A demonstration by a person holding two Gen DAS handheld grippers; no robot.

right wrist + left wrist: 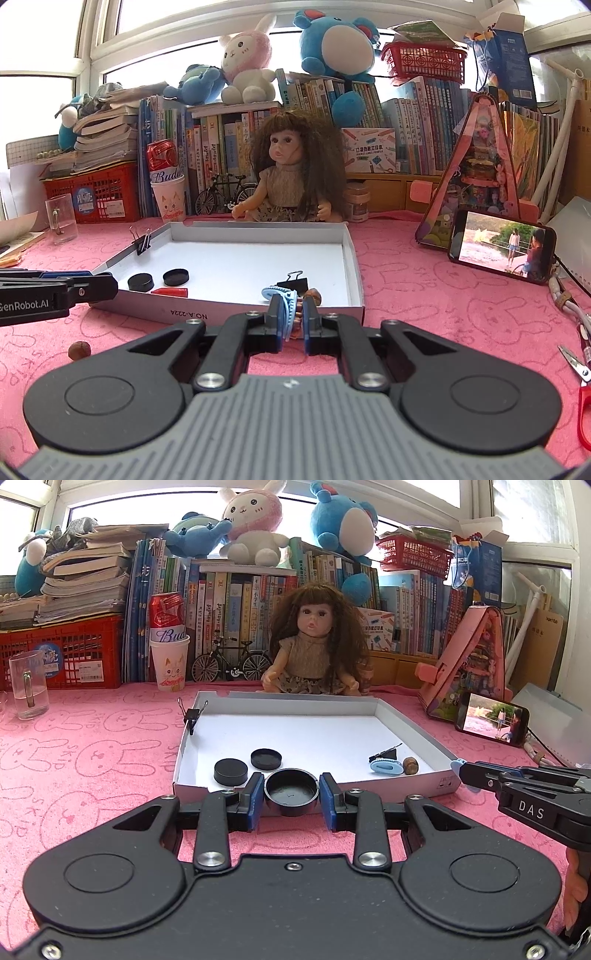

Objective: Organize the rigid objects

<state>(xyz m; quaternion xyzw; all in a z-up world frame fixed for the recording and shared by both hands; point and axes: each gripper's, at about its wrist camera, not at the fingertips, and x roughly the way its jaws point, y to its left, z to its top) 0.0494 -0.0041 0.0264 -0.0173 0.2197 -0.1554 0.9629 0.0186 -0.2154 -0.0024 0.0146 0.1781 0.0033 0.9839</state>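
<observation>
Black tongs (291,794), blue pads, seemingly "DAS" lettering.

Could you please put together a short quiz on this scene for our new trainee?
1. True or false: the left gripper is shut on a black cap.
2. What does the right gripper hold? A: a blue hair clip. B: red scissors. C: a binder clip.
3. How many other black caps lie inside the white tray?

Key: 1 true; 2 A; 3 two.
</observation>
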